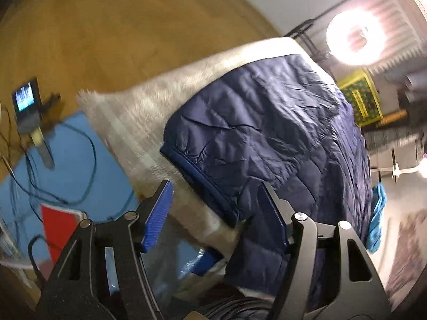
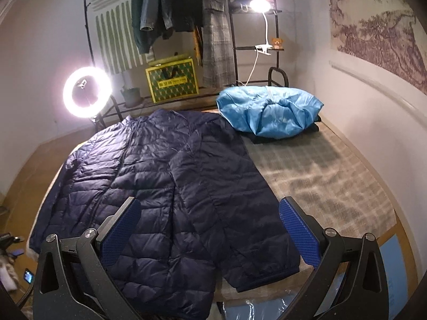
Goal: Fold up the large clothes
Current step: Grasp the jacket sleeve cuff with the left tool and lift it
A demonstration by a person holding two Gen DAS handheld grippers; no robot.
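Note:
A large navy quilted puffer jacket (image 2: pixel 165 186) lies spread on a bed with a checked cover (image 2: pixel 320 176), its hem hanging over the near edge. My right gripper (image 2: pixel 210 229) is open and empty, held above the jacket's lower part. In the left wrist view the jacket (image 1: pixel 267 122) lies on the pale cover (image 1: pixel 149 112), seen tilted. My left gripper (image 1: pixel 216 208) is open at the jacket's edge, its blue pads (image 1: pixel 157 216) on either side of a sleeve cuff, holding nothing.
A light blue jacket (image 2: pixel 269 112) sits on dark folded clothes at the bed's far right. A ring light (image 2: pixel 86 92), a clothes rack (image 2: pixel 170 5), a yellow-green box (image 2: pixel 173 80) and a clip lamp (image 2: pixel 260 4) stand behind. Cables and a phone (image 1: pixel 25 98) lie on the floor.

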